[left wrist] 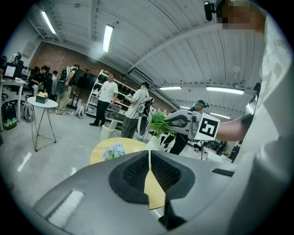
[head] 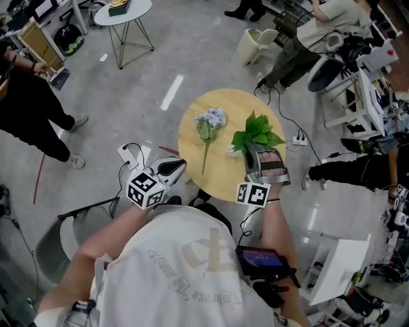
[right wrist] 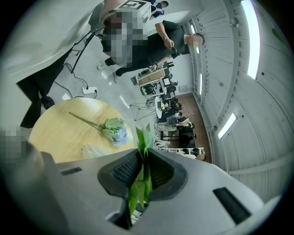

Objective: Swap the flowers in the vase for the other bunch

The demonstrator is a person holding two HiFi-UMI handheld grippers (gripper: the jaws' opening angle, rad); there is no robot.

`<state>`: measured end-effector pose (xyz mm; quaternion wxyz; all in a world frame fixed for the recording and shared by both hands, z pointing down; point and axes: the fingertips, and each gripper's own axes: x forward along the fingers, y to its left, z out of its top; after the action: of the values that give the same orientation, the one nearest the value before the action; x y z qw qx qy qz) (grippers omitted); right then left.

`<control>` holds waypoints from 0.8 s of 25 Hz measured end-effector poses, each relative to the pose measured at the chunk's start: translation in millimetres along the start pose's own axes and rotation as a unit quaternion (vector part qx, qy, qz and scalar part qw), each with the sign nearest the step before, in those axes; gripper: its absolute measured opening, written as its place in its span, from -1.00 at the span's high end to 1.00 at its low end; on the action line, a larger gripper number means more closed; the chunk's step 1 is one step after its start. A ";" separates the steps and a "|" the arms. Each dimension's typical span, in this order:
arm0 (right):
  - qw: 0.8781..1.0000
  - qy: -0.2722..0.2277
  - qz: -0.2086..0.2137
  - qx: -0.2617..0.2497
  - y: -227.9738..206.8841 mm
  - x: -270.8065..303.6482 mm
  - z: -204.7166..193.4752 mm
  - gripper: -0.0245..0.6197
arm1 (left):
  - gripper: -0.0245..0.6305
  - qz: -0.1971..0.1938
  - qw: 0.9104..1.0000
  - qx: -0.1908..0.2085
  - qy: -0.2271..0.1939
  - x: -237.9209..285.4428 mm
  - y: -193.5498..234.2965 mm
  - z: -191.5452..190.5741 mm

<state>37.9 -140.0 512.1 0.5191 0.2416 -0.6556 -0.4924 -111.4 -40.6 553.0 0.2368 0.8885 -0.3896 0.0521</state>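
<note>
Green leafy bunch (head: 257, 132) is seen standing in a pale vase (left wrist: 154, 142) at the right side of a round wooden table (head: 220, 171). The bunch is clamped by the right gripper (head: 254, 149): in the right gripper view the pads are pressed together on the green leaves (right wrist: 144, 137), which stick up past the jaw tips. From the left gripper view the same grip is seen side-on, above the vase rim, leaves fanned out over the jaws.

Blue-flowered bunch (head: 209, 121) is laid flat on the table, left of the vase and apart from it, heads toward the far edge, stem pointed back at the person. It is touched by neither gripper.

Left gripper (head: 181, 165) is held at the near left edge of the table, off both bunches. Its jaws are closed on nothing; only a thin slit is left between the pads (left wrist: 138, 170), with the tabletop seen through it.

A marker cube (head: 146, 189) is carried on each gripper. A white side table (head: 123, 14) and a power strip (head: 299, 140) are seen on the grey floor, with several people around the room's edges.
</note>
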 end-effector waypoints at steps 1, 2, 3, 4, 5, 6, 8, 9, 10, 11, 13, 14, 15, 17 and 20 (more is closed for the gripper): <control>1.000 -0.001 -0.003 0.000 -2.0 -1.9 -0.8 0.81 | 0.87 -0.001 1.000 0.001 0.000 0.8 -1.4 0.0; 1.000 -0.002 -0.005 0.000 -3.9 -3.6 -1.2 0.82 | 0.87 -0.002 1.000 0.002 0.000 1.4 -2.6 0.1; 1.000 -0.003 -0.007 -0.001 -5.8 -5.0 -1.1 0.82 | 0.87 -0.003 1.000 0.002 0.000 1.7 -3.3 0.3; 1.000 -0.004 -0.009 -0.001 -8.0 -6.3 -0.7 0.82 | 0.87 -0.004 1.000 0.003 0.000 1.6 -3.6 0.8; 1.000 -0.005 -0.011 -0.001 -10.3 -7.5 -0.3 0.82 | 0.87 -0.004 1.000 0.003 -0.001 1.4 -3.8 1.2; 1.000 -0.006 -0.014 0.000 -13.0 -8.6 -0.2 0.82 | 0.87 -0.005 1.000 0.004 -0.001 1.2 -3.7 1.7; 1.000 -0.007 -0.019 0.002 -18.4 -10.4 -0.6 0.82 | 0.87 -0.006 1.000 0.004 -0.002 1.3 -2.7 1.9; 1.000 -0.008 -0.021 0.003 -20.6 -11.1 -0.9 0.82 | 0.87 -0.007 1.000 0.005 -0.002 1.3 -1.9 1.4; 1.000 -0.008 -0.023 0.005 -22.2 -11.6 -1.0 0.82 | 0.87 -0.007 1.000 0.005 -0.002 1.4 -1.0 0.5; 1.000 -0.008 -0.024 0.006 -23.5 -12.1 -0.7 0.82 | 0.87 -0.007 1.000 0.006 -0.002 1.2 0.0 -0.6; 1.000 -0.009 -0.027 0.007 -25.6 -13.2 0.5 0.82 | 0.87 -0.007 1.000 0.007 -0.002 0.5 1.5 -1.8; 0.999 -0.009 -0.029 0.008 -26.5 -14.0 1.2 0.82 | 0.87 -0.008 1.000 0.007 -0.002 0.0 1.7 -1.9; 0.999 -0.009 -0.031 0.010 -27.3 -15.0 1.6 0.82 | 0.87 -0.008 1.000 0.008 -0.002 -0.3 1.5 -1.8; 0.999 -0.009 -0.035 0.015 -29.4 -18.1 0.3 0.82 | 0.87 -0.009 1.000 0.010 -0.003 0.4 -0.1 -1.4; 0.999 -0.007 -0.043 0.022 -36.6 -24.2 -4.4 0.82 | 0.87 -0.011 1.000 0.013 -0.004 2.1 -3.1 -0.2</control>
<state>43.2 -136.3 468.5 0.4872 0.2776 -0.6589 -0.5014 -107.7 -40.1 552.6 0.2244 0.8958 -0.3802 0.0511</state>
